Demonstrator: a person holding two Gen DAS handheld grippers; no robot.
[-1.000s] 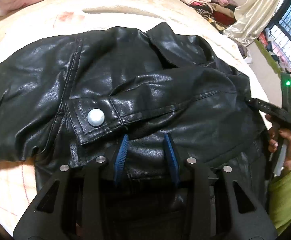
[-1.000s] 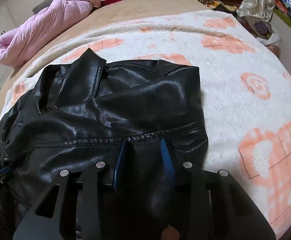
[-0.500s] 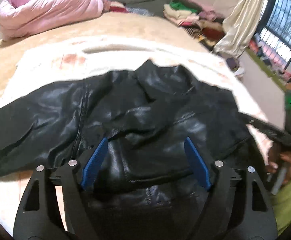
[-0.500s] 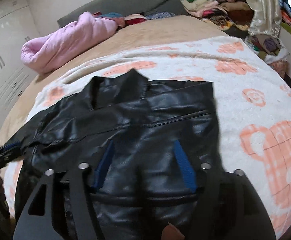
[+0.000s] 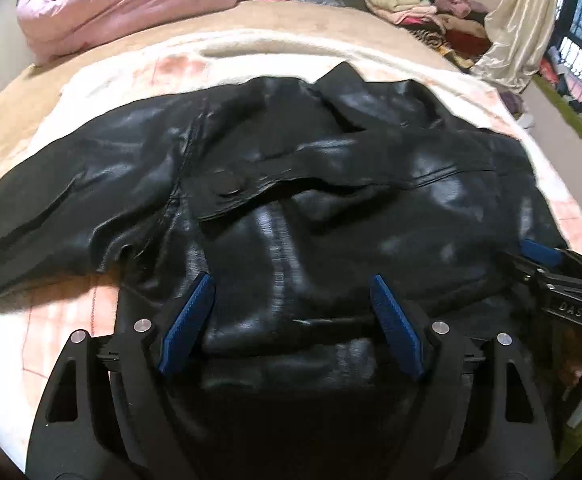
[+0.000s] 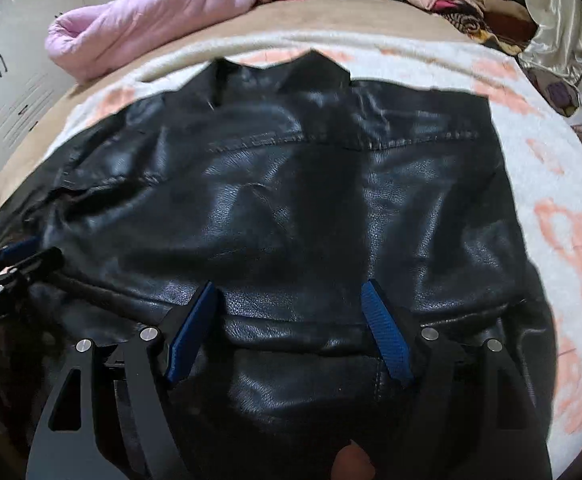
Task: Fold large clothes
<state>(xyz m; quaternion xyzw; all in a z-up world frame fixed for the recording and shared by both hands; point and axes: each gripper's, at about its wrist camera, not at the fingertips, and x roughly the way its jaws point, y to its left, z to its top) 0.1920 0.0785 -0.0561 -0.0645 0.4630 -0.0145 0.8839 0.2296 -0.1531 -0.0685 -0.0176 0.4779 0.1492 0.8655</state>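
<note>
L wrist view: left gripper [image 5: 291, 320] jaws have just been opening, now wide; blue pads clear of the leather, nothing pinched, though the hem fold of the black faux-leather jacket [image 5: 291, 184] lies between and below them. Jacket spread on the white-and-peach fleece blanket [image 5: 103, 76] straight ahead of the gripper. A sleeve is folded across the body, its cuff w/ a round snap button [image 5: 227, 190] just ahead-left of the jaws. Other sleeve runs out to the far left, not yet folded in. Right gripper [image 5: 543, 256] seen at the right edge over the jacket's side.

R wrist view: right gripper [image 6: 291, 320] jaws likewise just been opening, now wide, pads free of the jacket; hem band under and between them. Jacket's right edge looks straight, so that side appears tucked. Left gripper tip shows at the far left.

Progress, my read: approx. mid-fold. One sleeve in, one out; bottom-to-collar fold still to do.

Orientation: collar [image 6: 287, 70] points away from both grippers, toward the pink rolled quilt [image 6: 151, 12]; hem nearest. W/ the sleeve out, long axis runs left-right across the view.
</note>
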